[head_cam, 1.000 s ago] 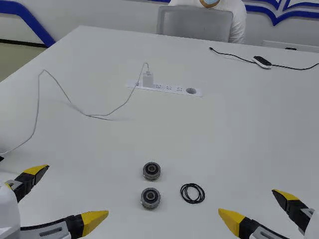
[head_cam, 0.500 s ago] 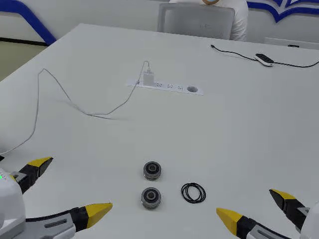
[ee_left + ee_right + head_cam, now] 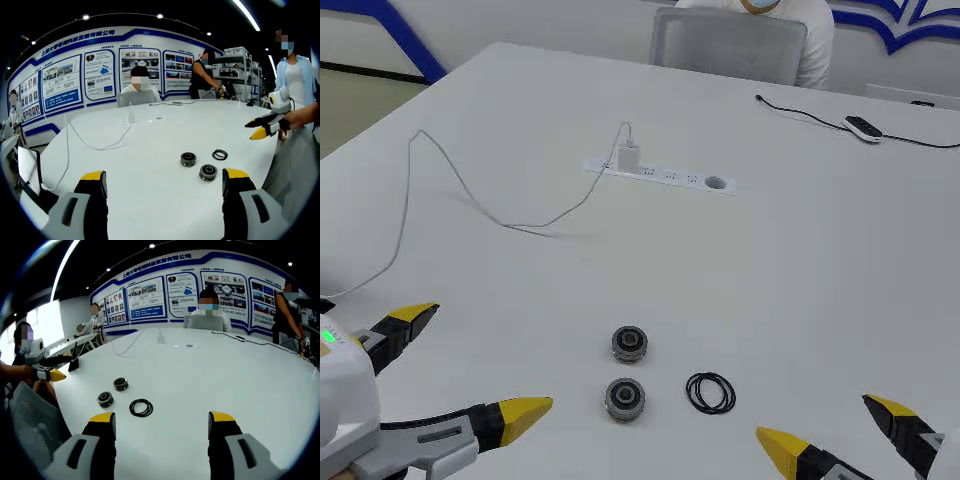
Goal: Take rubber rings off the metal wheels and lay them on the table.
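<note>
Sitting between left gripper (image 3: 478, 360) and right gripper (image 3: 825, 420), untouched by jaws: wheels (image 3: 629, 343), rings (image 3: 710, 392).

Cannot count the thin black rubber rings (image 3: 710, 392) lying overlapped on the white tabletop (image 3: 800, 260): too small. Cannot tell whether the farther small dark metal wheel (image 3: 629, 343) or the nearer small dark metal wheel (image 3: 624, 398) carries a ring on its rim. In the head view, sliced off by the bottom edge behind the jaws: yellow-tipped black left gripper (image 3: 478, 358) and yellow-tipped black right gripper (image 3: 825, 420). Lost past the left edge: thin white cable (image 3: 404, 200).
</note>
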Action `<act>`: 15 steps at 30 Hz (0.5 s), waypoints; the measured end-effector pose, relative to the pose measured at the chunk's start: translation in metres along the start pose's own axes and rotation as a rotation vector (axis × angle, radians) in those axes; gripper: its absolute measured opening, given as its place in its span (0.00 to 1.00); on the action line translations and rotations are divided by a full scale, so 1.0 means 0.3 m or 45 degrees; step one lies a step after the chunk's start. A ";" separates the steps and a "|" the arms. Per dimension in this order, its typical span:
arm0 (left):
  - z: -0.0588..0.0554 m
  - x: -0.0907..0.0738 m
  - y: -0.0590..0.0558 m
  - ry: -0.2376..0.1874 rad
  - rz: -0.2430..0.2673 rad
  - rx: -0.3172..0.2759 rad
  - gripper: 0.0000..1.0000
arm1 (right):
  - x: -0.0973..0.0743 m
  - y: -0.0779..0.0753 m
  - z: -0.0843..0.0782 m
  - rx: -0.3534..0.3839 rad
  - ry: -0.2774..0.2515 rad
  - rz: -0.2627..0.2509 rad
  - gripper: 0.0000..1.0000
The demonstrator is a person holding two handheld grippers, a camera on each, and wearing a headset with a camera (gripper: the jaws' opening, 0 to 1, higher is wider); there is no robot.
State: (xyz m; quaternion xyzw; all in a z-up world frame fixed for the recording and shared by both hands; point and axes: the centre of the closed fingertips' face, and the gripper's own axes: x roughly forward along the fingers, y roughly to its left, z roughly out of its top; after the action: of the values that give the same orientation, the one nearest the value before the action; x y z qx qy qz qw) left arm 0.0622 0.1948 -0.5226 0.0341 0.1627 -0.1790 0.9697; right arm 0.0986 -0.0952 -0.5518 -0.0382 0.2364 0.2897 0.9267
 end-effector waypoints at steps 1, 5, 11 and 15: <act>0.000 0.000 0.000 -0.001 0.000 -0.001 0.98 | 0.001 0.002 -0.001 0.003 0.004 0.002 0.76; -0.006 0.005 0.001 0.010 -0.005 -0.007 0.97 | 0.006 0.016 0.001 0.004 0.009 0.013 0.76; -0.008 0.008 -0.002 0.015 -0.012 -0.004 0.97 | 0.009 0.017 0.000 -0.015 0.011 0.011 0.76; -0.010 0.012 0.000 0.019 -0.013 -0.007 0.97 | 0.007 0.012 0.002 -0.004 0.006 0.006 0.76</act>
State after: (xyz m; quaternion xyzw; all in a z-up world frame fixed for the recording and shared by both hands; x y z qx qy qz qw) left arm 0.0643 0.1941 -0.5267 0.0320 0.1706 -0.1831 0.9676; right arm 0.0984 -0.0911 -0.5519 -0.0399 0.2383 0.2922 0.9254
